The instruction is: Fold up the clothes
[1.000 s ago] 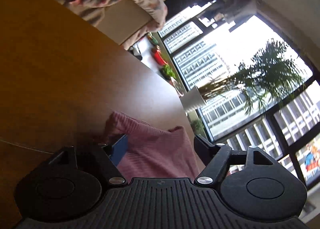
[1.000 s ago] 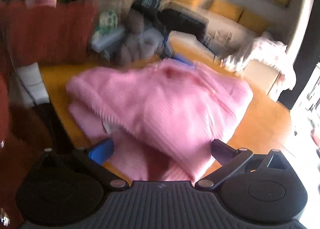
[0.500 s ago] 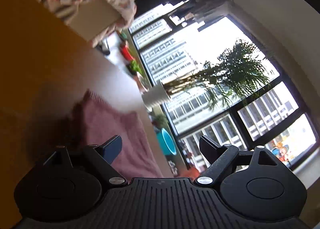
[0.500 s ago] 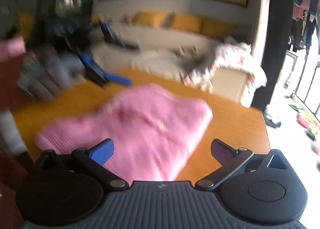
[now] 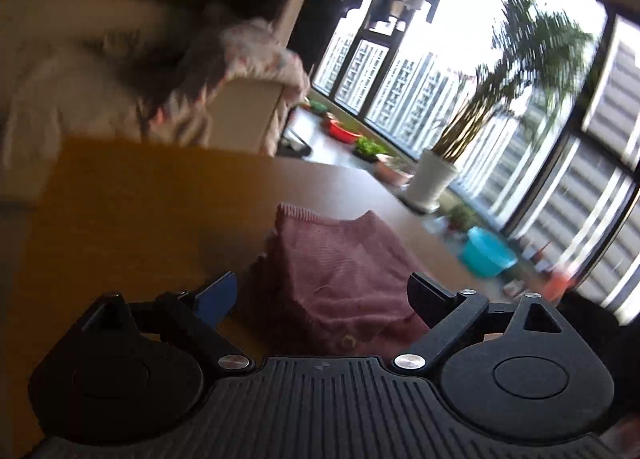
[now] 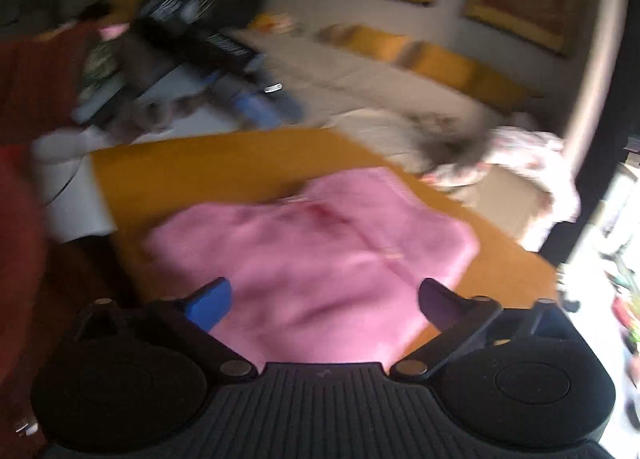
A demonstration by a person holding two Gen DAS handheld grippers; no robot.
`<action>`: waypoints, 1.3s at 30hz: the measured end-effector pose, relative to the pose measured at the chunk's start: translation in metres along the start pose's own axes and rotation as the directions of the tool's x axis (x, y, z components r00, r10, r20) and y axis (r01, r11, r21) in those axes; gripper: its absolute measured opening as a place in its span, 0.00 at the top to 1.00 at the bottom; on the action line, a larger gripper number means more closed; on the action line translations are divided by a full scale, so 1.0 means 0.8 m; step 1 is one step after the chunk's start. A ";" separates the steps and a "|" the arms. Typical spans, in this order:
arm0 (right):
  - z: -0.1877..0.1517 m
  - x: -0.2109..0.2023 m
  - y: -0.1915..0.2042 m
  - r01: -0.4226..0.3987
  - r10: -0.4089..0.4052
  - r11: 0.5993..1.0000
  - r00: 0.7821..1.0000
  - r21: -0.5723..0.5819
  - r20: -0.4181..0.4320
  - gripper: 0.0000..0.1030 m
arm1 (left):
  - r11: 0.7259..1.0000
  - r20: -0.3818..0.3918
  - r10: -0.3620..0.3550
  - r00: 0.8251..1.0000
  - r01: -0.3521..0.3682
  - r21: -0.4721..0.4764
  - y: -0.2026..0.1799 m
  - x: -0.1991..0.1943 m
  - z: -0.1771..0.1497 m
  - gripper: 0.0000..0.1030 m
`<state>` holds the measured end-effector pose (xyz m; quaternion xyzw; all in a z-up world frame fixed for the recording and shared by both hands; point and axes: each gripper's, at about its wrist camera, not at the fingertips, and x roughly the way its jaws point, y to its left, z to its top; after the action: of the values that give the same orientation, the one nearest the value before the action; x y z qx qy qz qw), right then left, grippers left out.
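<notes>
the pink sweater (image 6: 320, 255) lies in a compact, layered bundle on the orange desk (image 6: 208, 167), toward its window-side edge, so it already reads as folded. the right gripper (image 6: 322, 299) hangs above it, fingers spread wide and holding nothing. the left gripper (image 5: 320, 295) faces the bundle's end (image 5: 340, 259) from low over the desk, fingers likewise spread and empty. both views are blurred, so whether another fold is needed i cannot tell.

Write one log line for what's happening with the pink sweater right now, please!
stage: folding | pink sweater: folded on table | left gripper: open, empty | right gripper: open, empty | views: blurred
</notes>
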<state>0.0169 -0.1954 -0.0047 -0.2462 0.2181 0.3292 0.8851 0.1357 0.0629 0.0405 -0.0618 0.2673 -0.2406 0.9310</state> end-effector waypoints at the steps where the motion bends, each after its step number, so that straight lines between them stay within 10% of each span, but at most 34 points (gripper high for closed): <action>1: 0.002 -0.003 0.006 -0.045 0.045 0.999 0.999 -0.020 -0.016 0.18 | 0.997 0.009 0.030 1.000 -0.030 0.071 -0.017 -0.008 -0.004 0.04; 6: -0.001 0.029 0.038 -0.098 0.079 0.984 0.988 -0.149 -0.134 0.27 | 0.954 -0.013 0.063 0.998 -0.057 0.293 -0.075 -0.030 -0.035 0.03; 12: 0.008 0.052 0.003 -0.095 0.114 0.987 0.983 0.133 -0.142 0.37 | 0.909 -0.091 -0.018 0.996 0.054 0.412 -0.098 -0.049 -0.077 0.02; 17: -0.002 0.059 -0.052 -0.183 0.251 0.871 0.963 0.456 -0.094 0.36 | 0.824 -0.167 -0.019 0.986 0.110 0.556 -0.112 -0.053 -0.103 0.02; 26: -0.018 0.065 -0.078 -0.233 0.309 0.752 0.951 0.617 -0.018 0.36 | 0.613 -0.154 0.071 0.985 0.079 0.786 -0.129 -0.003 -0.141 0.01; 29: -0.010 0.051 -0.050 -0.184 0.228 0.869 0.973 0.459 -0.041 0.29 | 0.658 -0.121 0.061 0.991 0.051 0.751 -0.124 0.017 -0.127 0.01; 33: -0.011 0.037 -0.002 -0.068 0.073 0.988 0.997 0.140 -0.029 0.02 | 0.817 -0.133 0.004 0.991 0.073 0.571 -0.105 0.029 -0.088 0.01; 39: -0.014 0.038 0.051 0.096 -0.093 0.974 0.995 -0.207 0.024 0.01 | 0.927 -0.193 -0.075 0.978 0.139 0.347 -0.083 0.047 -0.061 0.01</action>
<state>0.0068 -0.1607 -0.0421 -0.3454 0.1644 0.3093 0.8706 0.1102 -0.0122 -0.0022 0.1161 0.2964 -0.3404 0.8848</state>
